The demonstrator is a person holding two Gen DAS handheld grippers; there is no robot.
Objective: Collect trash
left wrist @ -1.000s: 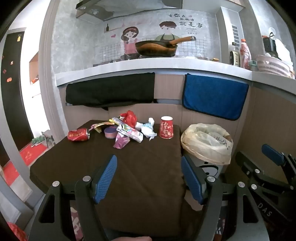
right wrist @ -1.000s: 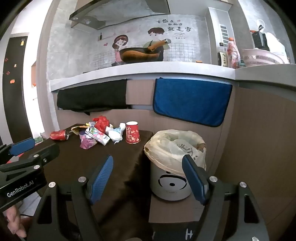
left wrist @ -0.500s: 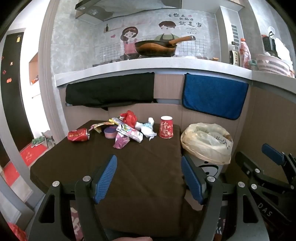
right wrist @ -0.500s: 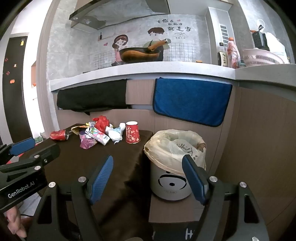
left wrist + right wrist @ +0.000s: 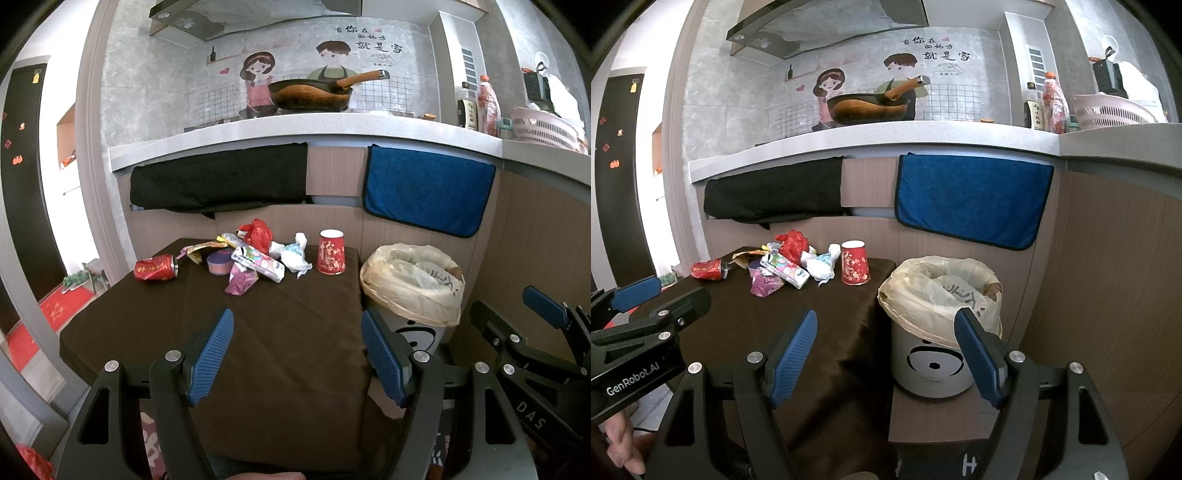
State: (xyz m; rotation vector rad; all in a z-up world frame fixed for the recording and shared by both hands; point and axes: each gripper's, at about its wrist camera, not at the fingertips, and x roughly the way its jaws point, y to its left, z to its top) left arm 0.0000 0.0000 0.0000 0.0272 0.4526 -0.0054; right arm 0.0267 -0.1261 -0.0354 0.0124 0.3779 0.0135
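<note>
Holding both tools low at the near edge of the brown desk (image 5: 288, 332), you have the left tongs (image 5: 297, 354) and right tongs (image 5: 886, 354) spread wide, pinching nothing. Your trash heap (image 5: 255, 258) lies at the desk's far side, with a red can (image 5: 155, 268) left of it, a red paper cup (image 5: 331, 252) right of it, and the lined bin (image 5: 940, 295) just beside the desk's right edge.

light: even, soft daylight, brightest at left doorway side | shadows: faint | glare: mild sheen on brown tablecloth (image 5: 827, 332) | focus: sharp both views, no motion blur | distortion: heavy fisheye, countertop (image 5: 295, 129) bowed, black vignette corners
</note>
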